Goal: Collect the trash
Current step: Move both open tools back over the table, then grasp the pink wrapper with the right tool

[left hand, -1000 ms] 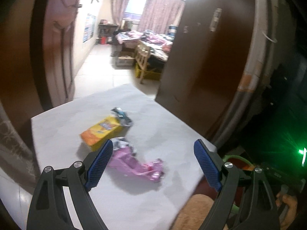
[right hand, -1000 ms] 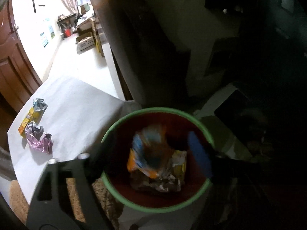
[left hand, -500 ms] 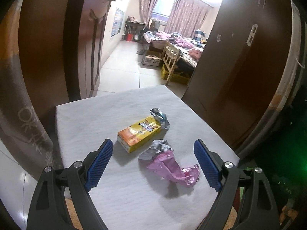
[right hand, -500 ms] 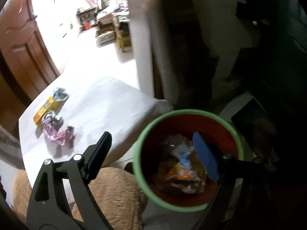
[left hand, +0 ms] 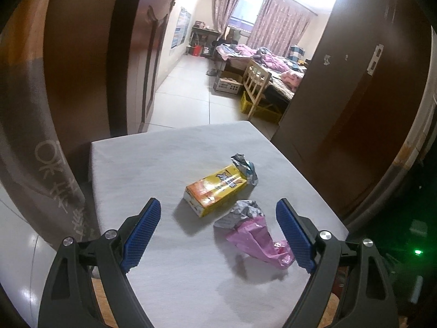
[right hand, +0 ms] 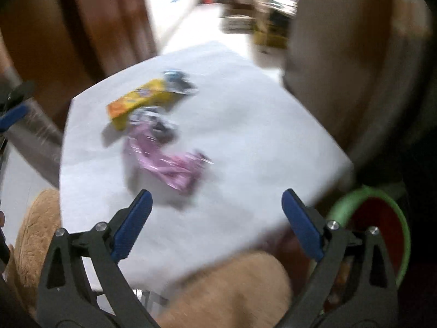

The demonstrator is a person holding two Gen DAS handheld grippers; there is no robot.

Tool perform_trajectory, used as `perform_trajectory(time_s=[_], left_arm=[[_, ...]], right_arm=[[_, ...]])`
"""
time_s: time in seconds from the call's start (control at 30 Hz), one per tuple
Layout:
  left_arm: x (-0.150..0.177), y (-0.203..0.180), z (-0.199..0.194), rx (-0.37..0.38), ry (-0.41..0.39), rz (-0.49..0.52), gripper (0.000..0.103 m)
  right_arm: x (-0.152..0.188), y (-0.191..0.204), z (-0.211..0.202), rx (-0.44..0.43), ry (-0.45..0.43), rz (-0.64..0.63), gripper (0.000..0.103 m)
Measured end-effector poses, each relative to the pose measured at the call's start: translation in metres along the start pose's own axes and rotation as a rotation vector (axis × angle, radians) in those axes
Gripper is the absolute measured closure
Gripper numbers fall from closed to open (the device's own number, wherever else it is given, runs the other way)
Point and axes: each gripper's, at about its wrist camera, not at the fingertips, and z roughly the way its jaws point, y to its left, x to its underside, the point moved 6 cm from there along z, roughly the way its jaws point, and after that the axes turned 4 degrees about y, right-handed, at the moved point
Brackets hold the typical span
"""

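A yellow-orange carton [left hand: 214,188] lies on the white table [left hand: 153,158] with a crumpled silver-blue wrapper [left hand: 244,168] at its far end. A crumpled pink and silver wrapper [left hand: 252,231] lies just in front of it. My left gripper [left hand: 218,231] is open and empty, hovering over the near side of the carton and pink wrapper. My right gripper [right hand: 215,222] is open and empty, above the table's near edge, with the pink wrapper [right hand: 166,161] and carton [right hand: 136,102] ahead. The green-rimmed red bin [right hand: 382,227] sits low at the right.
A tan plush cushion [right hand: 226,289] lies below the table's near edge. Dark wooden doors [left hand: 355,104] flank the table's far side, with a bedroom beyond. A grey curtain with white characters [left hand: 46,169] hangs at the left. The right wrist view is motion-blurred.
My right gripper has swung left from above the bin to face the table. My left gripper has drawn in over the carton and pink wrapper.
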Motion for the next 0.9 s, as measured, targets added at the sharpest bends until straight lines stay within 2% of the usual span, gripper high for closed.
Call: perform_trajectory(time_s=[0.1, 0.17, 0.3, 0.43, 0.47, 0.53, 0.6, 0.63, 0.77, 0.9], left_arm=[[-0.001, 0.007, -0.001, -0.008, -0.001, -0.011, 0.021], [-0.001, 0.011, -0.002, -0.018, -0.001, -0.011, 0.021], [-0.005, 0.021, -0.007, -0.040, -0.010, -0.024, 0.021], [-0.005, 0.034, -0.008, -0.070, -0.013, -0.033, 0.021], [-0.004, 0.036, -0.007, -0.076, -0.010, -0.037, 0.021], [-0.002, 0.041, -0.003, -0.083, 0.005, -0.048, 0.021], [0.000, 0.041, 0.001, -0.082, 0.016, -0.054, 0.021], [0.001, 0.040, 0.003, -0.080, 0.023, -0.052, 0.021], [0.004, 0.034, 0.009, -0.085, 0.035, -0.022, 0.021], [0.010, 0.030, 0.019, -0.096, 0.060, -0.005, 0.021]], right_arm=[[-0.020, 0.041, 0.028, -0.066, -0.008, -0.104, 0.005], [-0.027, 0.061, 0.046, -0.070, -0.007, -0.166, 0.005], [-0.035, 0.091, 0.088, -0.032, 0.044, -0.274, 0.005], [-0.034, 0.092, 0.110, 0.015, 0.084, -0.289, 0.005], [-0.034, 0.090, 0.113, 0.022, 0.093, -0.277, 0.008], [-0.032, 0.084, 0.117, -0.002, 0.118, -0.230, 0.032], [-0.027, 0.080, 0.123, -0.052, 0.156, -0.182, 0.062], [-0.024, 0.078, 0.124, -0.068, 0.166, -0.170, 0.067], [-0.018, 0.070, 0.105, -0.146, 0.140, -0.114, 0.070], [-0.013, 0.055, 0.065, -0.204, 0.035, -0.061, 0.070]])
